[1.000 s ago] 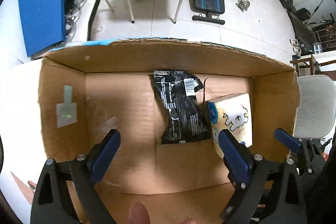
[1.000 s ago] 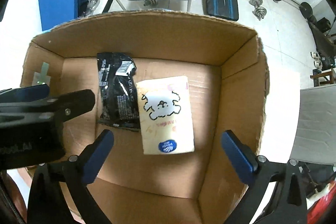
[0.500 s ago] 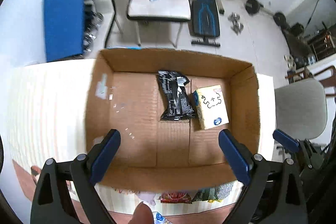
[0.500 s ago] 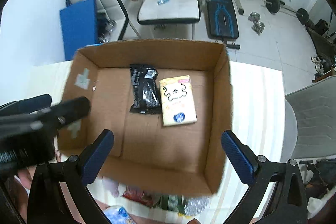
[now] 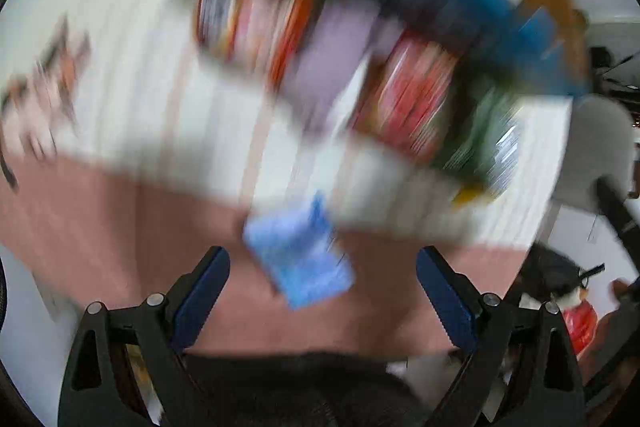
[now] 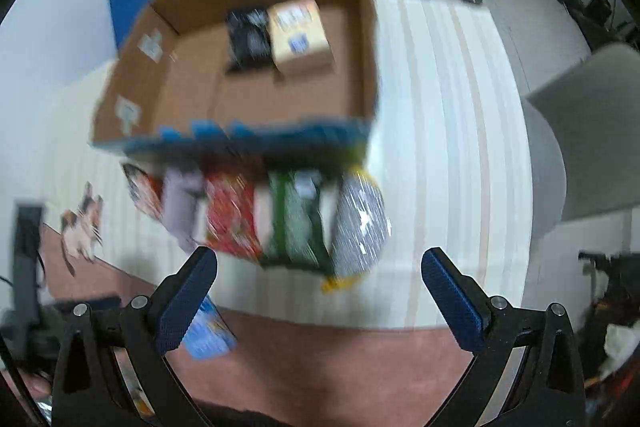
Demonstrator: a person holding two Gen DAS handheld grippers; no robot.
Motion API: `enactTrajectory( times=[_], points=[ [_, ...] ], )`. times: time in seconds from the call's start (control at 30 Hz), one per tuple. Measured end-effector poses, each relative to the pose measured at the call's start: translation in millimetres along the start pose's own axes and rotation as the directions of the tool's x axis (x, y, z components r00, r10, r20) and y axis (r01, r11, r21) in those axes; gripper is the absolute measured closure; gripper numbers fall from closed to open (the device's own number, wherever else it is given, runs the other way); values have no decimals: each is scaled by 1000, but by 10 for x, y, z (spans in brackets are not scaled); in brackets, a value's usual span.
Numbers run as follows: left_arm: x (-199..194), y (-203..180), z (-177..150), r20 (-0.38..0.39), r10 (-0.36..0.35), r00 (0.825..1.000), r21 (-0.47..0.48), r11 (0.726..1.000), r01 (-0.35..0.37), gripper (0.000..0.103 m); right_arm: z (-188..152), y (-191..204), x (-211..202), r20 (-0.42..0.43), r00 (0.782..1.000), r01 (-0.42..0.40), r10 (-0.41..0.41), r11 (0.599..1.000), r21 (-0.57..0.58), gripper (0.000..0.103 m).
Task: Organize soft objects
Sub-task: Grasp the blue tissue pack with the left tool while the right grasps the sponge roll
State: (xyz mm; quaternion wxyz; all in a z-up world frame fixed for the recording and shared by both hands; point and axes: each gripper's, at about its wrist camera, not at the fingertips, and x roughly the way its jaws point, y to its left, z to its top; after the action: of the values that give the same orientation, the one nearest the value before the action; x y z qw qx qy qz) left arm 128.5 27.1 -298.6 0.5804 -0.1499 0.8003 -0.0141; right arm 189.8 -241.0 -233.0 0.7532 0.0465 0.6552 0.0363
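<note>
A cardboard box (image 6: 360, 39) stands on the white striped table and holds a black packet (image 6: 248, 39) and a yellow tissue pack (image 6: 298, 35). In front of it lies a row of soft packets: purple (image 6: 182, 203), red (image 6: 230, 219), green (image 6: 296, 223), silver (image 6: 360, 223). A blue packet (image 6: 206, 335) lies near the table's front edge. The left wrist view is blurred; it shows the blue packet (image 5: 300, 259), purple (image 5: 328, 55) and red (image 5: 404, 95) packets. My left gripper (image 5: 322, 303) and right gripper (image 6: 318, 299) are both open and empty.
A cat sticker (image 6: 82, 227) is on the table at left. A grey chair (image 6: 592, 155) stands at right. Weights and a bench lie on the floor beyond the box. A pink surface (image 6: 320, 359) borders the table's near edge.
Both grippers have pulled back from over the box toward the table's front edge. The row of packets and the blue packet have come into view. The left view is now motion-blurred.
</note>
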Motion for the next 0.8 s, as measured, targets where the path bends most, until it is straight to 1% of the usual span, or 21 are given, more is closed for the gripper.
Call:
enactTrajectory(
  times=[0.07,0.17,0.2,0.23,0.27,0.3,0.33,0.37,0.4,0.47,0.53,0.57,0.6,0.63,0.67,0.8],
  points=[
    [276,90,-75,-62,6,998,-22,1000,-7,8,-89,-121,163,-29,1000,-1,2,999,37,0],
    [615,115,-74,-123,20,992,-36,999,-24,8,-125,-311,379,-41,999,14,-11,996,91,0],
    [693,96,-51,-131,25,991,-38,999,-30,8,-98,-345,436,-42,999,22,-17,995,100,0],
    [742,61,-17,-117,44,992,-31,998,-48,11,-71,-409,516,-41,999,26,-21,993,119,1],
    [758,38,-5,-103,55,993,-23,998,-57,23,-23,-444,571,-44,999,31,-25,991,131,2],
    [772,-15,16,-87,76,993,-3,997,-76,32,10,-483,628,-50,998,35,-28,989,142,5],
    [778,-59,41,-79,96,992,19,995,-94,47,44,-520,698,-54,998,36,-28,988,153,12],
    [777,-126,77,-64,125,990,52,991,-122,51,80,-543,757,-58,998,43,-34,986,160,14],
    [765,-170,106,-43,147,988,75,987,-144,52,119,-567,849,-68,997,52,-41,985,166,17],
    [717,-256,169,5,190,982,119,975,-189,52,185,-591,1006,-96,995,44,-27,984,175,21],
    [688,-364,236,46,232,972,178,955,-237,52,227,-582,1131,-121,992,49,-29,985,168,30],
    [677,-404,270,63,245,968,195,948,-253,52,231,-561,1200,-135,990,50,-29,986,158,33],
    [676,-445,308,74,253,965,217,940,-263,52,222,-539,1268,-151,988,49,-27,988,147,39],
    [683,-471,344,74,256,964,230,936,-267,52,202,-527,1321,-167,986,44,-20,989,142,54],
    [692,-485,384,67,252,966,232,937,-260,52,186,-521,1358,-182,983,50,-24,989,136,56],
    [690,-520,519,42,222,974,226,948,-226,49,-18,-541,1373,-208,976,84,-62,992,99,57]
  ],
)
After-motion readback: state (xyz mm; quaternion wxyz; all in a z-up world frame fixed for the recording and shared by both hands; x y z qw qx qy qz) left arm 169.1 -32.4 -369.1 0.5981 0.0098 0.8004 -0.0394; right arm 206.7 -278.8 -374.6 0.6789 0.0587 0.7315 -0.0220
